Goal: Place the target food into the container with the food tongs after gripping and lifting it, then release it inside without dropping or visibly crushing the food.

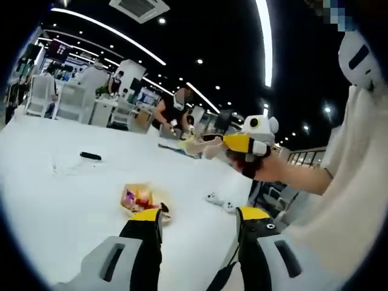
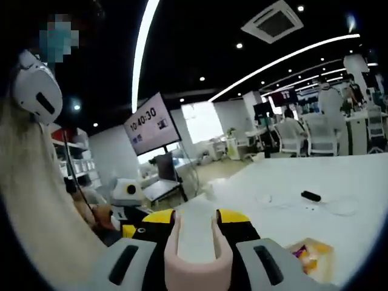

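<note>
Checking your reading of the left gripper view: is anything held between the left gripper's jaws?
No: the left gripper stands open, bare white table showing between its jaws.

Small black object [image 1: 90, 156] on white table [image 1: 48, 206]; wall screen [image 2: 151, 125].

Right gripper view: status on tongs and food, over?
Right tool shut on pink tongs. Left tool open, empty. Food packet on white table, untouched. Nothing blocking.
</note>
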Motion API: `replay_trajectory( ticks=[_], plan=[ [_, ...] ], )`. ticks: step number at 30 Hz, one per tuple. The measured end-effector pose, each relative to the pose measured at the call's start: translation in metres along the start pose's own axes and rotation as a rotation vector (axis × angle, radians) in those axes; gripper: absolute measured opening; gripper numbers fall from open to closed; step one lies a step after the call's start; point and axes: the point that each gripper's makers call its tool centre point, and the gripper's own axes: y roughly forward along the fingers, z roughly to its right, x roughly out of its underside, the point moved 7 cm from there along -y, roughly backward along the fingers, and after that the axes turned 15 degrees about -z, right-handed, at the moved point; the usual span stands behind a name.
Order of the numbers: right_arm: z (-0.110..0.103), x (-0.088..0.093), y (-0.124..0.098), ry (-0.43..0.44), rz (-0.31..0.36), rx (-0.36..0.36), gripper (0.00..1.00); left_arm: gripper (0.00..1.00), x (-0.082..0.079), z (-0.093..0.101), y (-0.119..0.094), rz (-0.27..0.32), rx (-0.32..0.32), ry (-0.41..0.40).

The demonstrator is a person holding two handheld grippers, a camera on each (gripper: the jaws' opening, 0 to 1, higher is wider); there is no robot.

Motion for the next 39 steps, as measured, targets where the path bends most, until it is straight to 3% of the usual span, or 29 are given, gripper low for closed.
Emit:
replay_trajectory(
  ticks=[6, 17, 24, 30, 39],
  plan=[
    [0.0, 0.009, -0.019, 0.0, 0.006, -0.045, 0.26, 0.46, -0.017, 0.019, 0.016, 0.006, 0.027, 0.041],
    [-0.013, 0.032, -0.026, 0.022, -0.023, -0.106, 0.26, 0.44, -0.022, 0.037, 0.035, -0.003, 0.083, 0.057],
    [-0.022, 0.033, -0.025, 0.032, -0.014, -0.17, 0.27, 0.37, -0.03, 0.05, 0.042, -0.003, 0.147, 0.108],
    [-0.026, 0.032, -0.028, 0.042, 0.02, -0.212, 0.27, 0.31, -0.038, 0.055, 0.044, 0.04, 0.206, 0.099],
    [-0.022, 0.03, -0.035, 0.059, 0.055, -0.239, 0.26, 0.23, -0.041, 0.059, 0.051, 0.017, 0.24, 0.118]
  ],
)
